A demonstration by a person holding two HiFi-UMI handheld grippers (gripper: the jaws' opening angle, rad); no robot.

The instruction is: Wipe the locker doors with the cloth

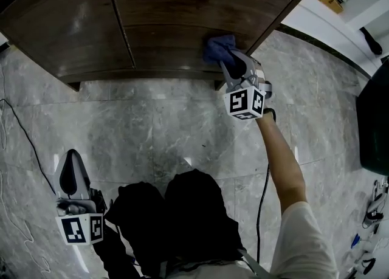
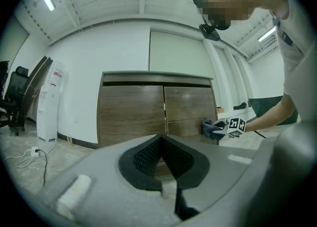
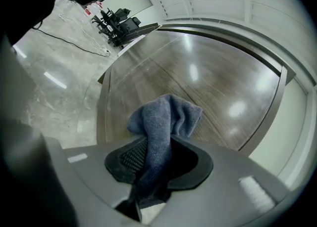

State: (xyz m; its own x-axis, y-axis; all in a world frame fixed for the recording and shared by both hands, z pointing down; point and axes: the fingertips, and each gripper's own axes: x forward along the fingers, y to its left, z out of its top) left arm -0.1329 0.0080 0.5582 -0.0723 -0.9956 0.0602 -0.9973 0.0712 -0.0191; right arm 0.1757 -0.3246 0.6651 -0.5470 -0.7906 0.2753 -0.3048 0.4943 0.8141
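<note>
**Right gripper.** The right gripper [image 1: 233, 60] is clenched on the blue cloth [image 1: 217, 47]. In the right gripper view, a fold of the cloth runs down between the two jaws and is pinched there. The bunched free end projects past the jaw tips. The gripper is extended toward the far side of the scene, with its marker cube [image 1: 246, 103] on the near end. The person's bare forearm [image 1: 282, 156] is behind it.

**Cloth location.** The cloth is pressed against the right door [image 1: 200, 4] of the wooden locker [image 2: 157, 107]. It sits at that door's lower right corner, just above the bottom edge and beside the locker's right side panel. The left door [image 1: 67, 22] has nothing on it. A narrow vertical seam separates the two doors.

**Left gripper.** The left gripper [image 1: 73, 161] is clenched with nothing in it. In the left gripper view, the ribbed pads [image 2: 148, 154] meet at the tips and nothing lies between them. It is on the near left, well apart from the locker, and points level toward the doors.

**Surroundings.** The locker stands on a grey marble floor [image 1: 158, 126] against a white wall. A black cable [image 1: 261, 211] runs across the floor below the right forearm. In the left gripper view, a white water dispenser [image 2: 48, 105] stands left of the locker. Further left is a black office chair [image 2: 15, 92], and a power strip [image 2: 34, 150] lies on the floor in front of the dispenser.
</note>
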